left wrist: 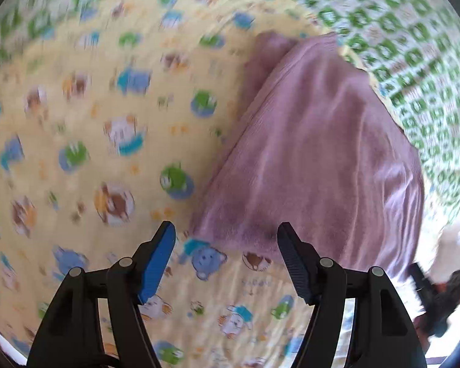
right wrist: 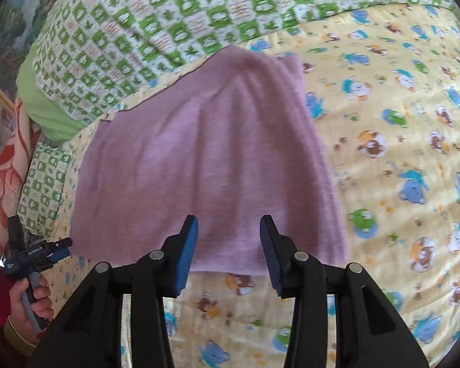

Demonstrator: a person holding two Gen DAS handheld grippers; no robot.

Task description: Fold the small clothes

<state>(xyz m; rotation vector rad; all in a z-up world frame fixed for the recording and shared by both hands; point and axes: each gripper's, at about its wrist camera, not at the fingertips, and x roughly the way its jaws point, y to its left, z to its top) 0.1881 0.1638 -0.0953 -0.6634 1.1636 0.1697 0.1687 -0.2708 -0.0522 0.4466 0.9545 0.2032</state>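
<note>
A mauve knit cloth lies flat on a yellow sheet printed with cartoon animals. The left wrist view is motion-blurred. My left gripper stands open over the cloth's near left corner, with one finger above the sheet, the other above the cloth and nothing between the pads. In the right wrist view the same cloth spreads ahead, with soft ridges down its middle. My right gripper hovers open just inside the cloth's near edge, pads apart and not pressing on it.
A green-and-white checked quilt lies beyond the cloth, with a light green pillow at its left end. A hand holds the left gripper at the far left. Orange floral fabric borders that side. Yellow sheet extends to the right.
</note>
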